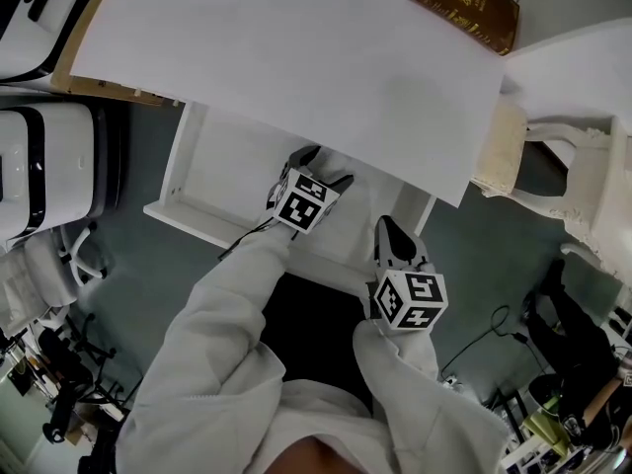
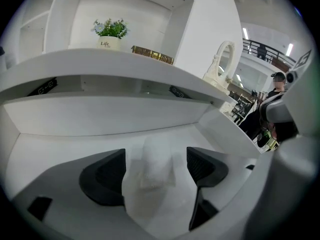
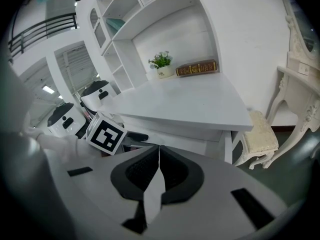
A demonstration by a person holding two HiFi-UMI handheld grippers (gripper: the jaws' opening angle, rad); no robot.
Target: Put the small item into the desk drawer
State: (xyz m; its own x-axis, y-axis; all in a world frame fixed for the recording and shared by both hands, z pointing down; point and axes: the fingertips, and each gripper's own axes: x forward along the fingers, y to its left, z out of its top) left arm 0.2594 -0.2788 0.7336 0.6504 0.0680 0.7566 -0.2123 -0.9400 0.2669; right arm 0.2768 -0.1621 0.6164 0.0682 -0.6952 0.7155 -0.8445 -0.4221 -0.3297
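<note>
The desk drawer (image 1: 184, 166) stands pulled out under the white desk top (image 1: 296, 57). My left gripper (image 1: 323, 169) reaches down into it with its jaws wide open. In the left gripper view a small white crumpled item (image 2: 150, 171) lies on the drawer floor (image 2: 70, 146) between the open fingers (image 2: 105, 176). It sits close against the left pad and apart from the right one. My right gripper (image 1: 388, 225) hovers in front of the drawer, to the right of the left one, with its jaws shut (image 3: 159, 166) and nothing in them.
A brown book (image 1: 464, 8) and a small potted plant (image 3: 161, 64) sit at the desk's back. A cream padded chair (image 1: 504, 151) and a white dressing table (image 3: 300, 84) stand to the right. White appliances (image 1: 39, 166) line the left; cables lie on the floor.
</note>
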